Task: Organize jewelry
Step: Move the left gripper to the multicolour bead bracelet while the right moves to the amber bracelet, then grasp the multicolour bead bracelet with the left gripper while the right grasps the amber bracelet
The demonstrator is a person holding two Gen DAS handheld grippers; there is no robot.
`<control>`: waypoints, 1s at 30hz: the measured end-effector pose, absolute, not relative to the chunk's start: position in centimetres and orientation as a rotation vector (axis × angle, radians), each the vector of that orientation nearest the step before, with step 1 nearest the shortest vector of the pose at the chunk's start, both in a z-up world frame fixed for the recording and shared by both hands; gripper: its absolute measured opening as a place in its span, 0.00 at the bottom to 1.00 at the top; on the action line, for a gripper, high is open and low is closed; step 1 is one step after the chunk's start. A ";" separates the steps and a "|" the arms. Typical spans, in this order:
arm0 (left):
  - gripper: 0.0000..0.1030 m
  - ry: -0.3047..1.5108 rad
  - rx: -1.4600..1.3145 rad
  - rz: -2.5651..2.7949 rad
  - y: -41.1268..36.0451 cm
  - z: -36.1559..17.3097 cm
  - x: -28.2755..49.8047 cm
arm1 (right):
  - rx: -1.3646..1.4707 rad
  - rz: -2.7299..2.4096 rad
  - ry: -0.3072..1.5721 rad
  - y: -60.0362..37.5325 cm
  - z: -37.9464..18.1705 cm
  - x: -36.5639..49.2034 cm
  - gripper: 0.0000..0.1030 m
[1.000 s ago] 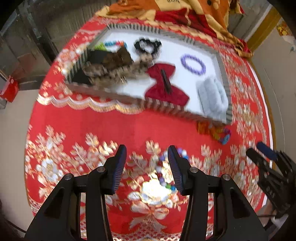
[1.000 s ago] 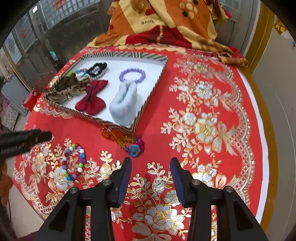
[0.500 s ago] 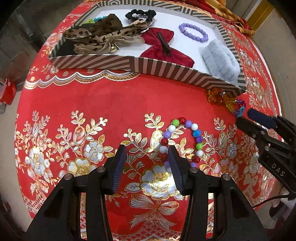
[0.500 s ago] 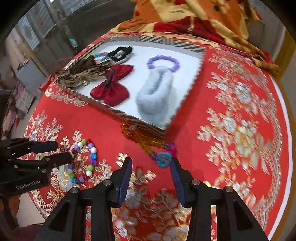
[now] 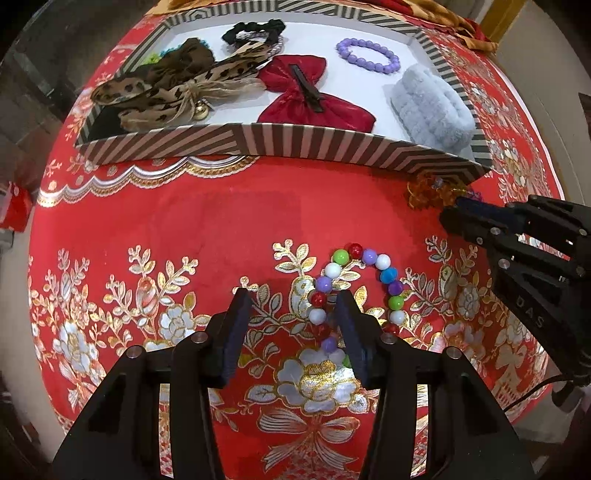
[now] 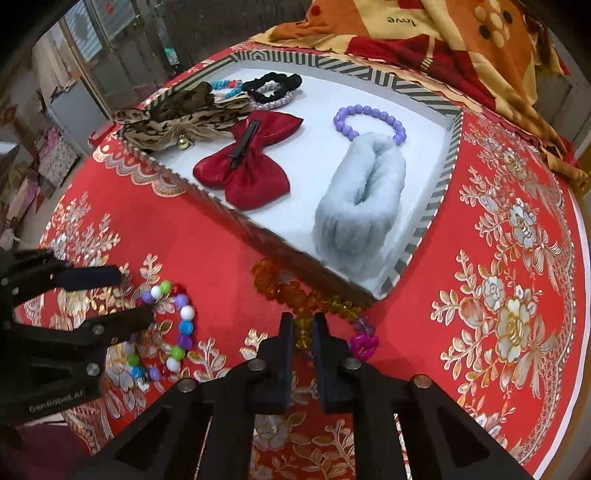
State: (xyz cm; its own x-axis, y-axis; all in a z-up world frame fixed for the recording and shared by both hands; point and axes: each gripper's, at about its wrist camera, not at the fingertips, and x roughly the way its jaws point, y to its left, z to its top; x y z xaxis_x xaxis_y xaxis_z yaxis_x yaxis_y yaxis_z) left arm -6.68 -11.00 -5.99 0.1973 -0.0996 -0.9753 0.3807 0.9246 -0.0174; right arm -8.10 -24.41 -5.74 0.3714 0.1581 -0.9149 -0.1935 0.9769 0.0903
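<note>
A striped tray (image 5: 295, 142) on the red cloth holds a red bow (image 5: 314, 96), a purple bracelet (image 5: 369, 55), a grey fluffy scrunchie (image 5: 432, 107) and a leopard bow (image 5: 177, 88). In front of it lies a multicoloured bead bracelet (image 5: 388, 275). My left gripper (image 5: 292, 299) is open and low over it, with the ring's left side between its fingers. An amber bead bracelet (image 6: 284, 288) with a pink heart charm (image 6: 364, 345) lies against the tray's near corner. My right gripper (image 6: 303, 325) is shut on its amber beads.
A black scrunchie (image 5: 255, 31) and other hair ties lie at the tray's far end. An orange and red blanket (image 6: 443, 40) is piled behind the tray. The round table's edge (image 6: 581, 295) curves close on the right. The two grippers stand near each other.
The right gripper's jaws have shut on the amber beads. Both grippers have come down closer to the cloth, and the left one now straddles the coloured bracelet's left side.
</note>
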 end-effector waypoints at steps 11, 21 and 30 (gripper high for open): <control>0.08 1.350 0.164 -0.453 -11.3 -4.9 -6.3 | 0.065 0.218 1.090 -26.5 -0.9 -11.6 0.09; 0.08 1.251 0.130 -0.498 -10.3 1.0 -5.8 | 0.034 0.217 0.982 -26.2 4.6 -12.2 0.09; 0.08 1.166 0.102 -0.477 -8.4 5.2 -3.7 | 0.034 0.212 0.932 -26.2 7.1 -11.1 0.09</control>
